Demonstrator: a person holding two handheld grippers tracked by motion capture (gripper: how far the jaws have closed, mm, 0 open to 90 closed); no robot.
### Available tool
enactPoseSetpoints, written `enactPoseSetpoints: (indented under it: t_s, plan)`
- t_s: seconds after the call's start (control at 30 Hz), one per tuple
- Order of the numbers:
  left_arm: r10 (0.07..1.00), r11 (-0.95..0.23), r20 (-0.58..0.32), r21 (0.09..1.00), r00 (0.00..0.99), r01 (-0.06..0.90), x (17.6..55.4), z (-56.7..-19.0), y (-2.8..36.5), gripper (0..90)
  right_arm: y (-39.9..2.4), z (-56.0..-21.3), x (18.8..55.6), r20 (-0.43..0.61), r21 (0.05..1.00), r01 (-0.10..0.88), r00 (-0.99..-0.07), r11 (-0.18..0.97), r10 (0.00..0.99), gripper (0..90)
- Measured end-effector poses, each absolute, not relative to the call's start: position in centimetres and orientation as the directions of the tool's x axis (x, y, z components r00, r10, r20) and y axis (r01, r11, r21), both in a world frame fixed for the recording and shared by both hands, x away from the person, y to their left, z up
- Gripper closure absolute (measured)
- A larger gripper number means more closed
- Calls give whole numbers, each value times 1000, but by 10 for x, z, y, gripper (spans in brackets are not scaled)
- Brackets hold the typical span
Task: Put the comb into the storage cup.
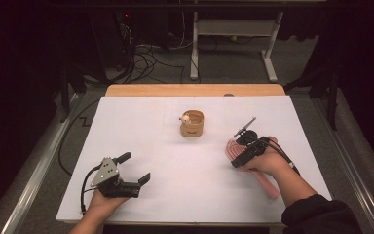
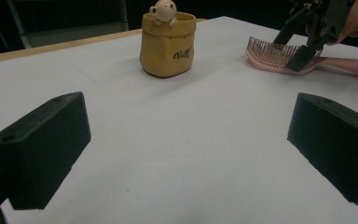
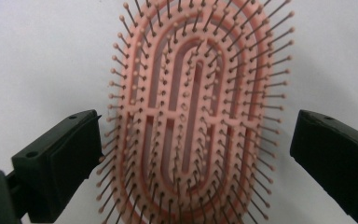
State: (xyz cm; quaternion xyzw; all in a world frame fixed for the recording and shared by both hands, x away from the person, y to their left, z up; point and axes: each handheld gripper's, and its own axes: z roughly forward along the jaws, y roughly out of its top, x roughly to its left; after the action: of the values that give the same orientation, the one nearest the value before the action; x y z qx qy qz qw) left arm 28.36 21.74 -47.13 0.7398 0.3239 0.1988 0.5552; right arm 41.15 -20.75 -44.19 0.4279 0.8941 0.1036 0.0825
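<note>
We are holding the right gripper (image 1: 246,146) over the pink hairbrush (image 3: 191,112), which is lying bristles-up on the right side of the white table (image 1: 141,126); its jaws are standing spread on both sides of the oval plastic head, with thin ball-tipped pins between them, not pinching it. We are resting the left gripper (image 1: 135,168) near the front left edge, jaws wide apart and empty. The soft-looking yellow pot (image 1: 192,124) with a small rounded figure is standing at the centre, well apart from both.
</note>
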Motion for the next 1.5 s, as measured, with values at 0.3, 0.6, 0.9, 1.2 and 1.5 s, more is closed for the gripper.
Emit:
enactPoseSetpoints:
  t_s: [0.3,0.6,0.9,1.2,1.5]
  plan:
    - [700,-177,-62,950,712,258,284,-471,218,0,-199,-446,422,-64,221,753,-623,620,779,51]
    - [700,-177,-61,951,712,255,284,-471,218,0,-192,-447,426,-59,200,751,-632,629,773,92]
    - [698,-180,-59,950,713,254,283,-471,218,0,-194,-445,428,-46,188,774,-608,605,793,164]
    - [698,-180,-59,950,714,255,283,-472,217,0,-192,-444,429,-41,149,782,-606,605,794,162]
    - [694,-177,-61,951,717,253,282,-471,217,0,-191,-445,433,-40,121,772,-625,624,780,151]
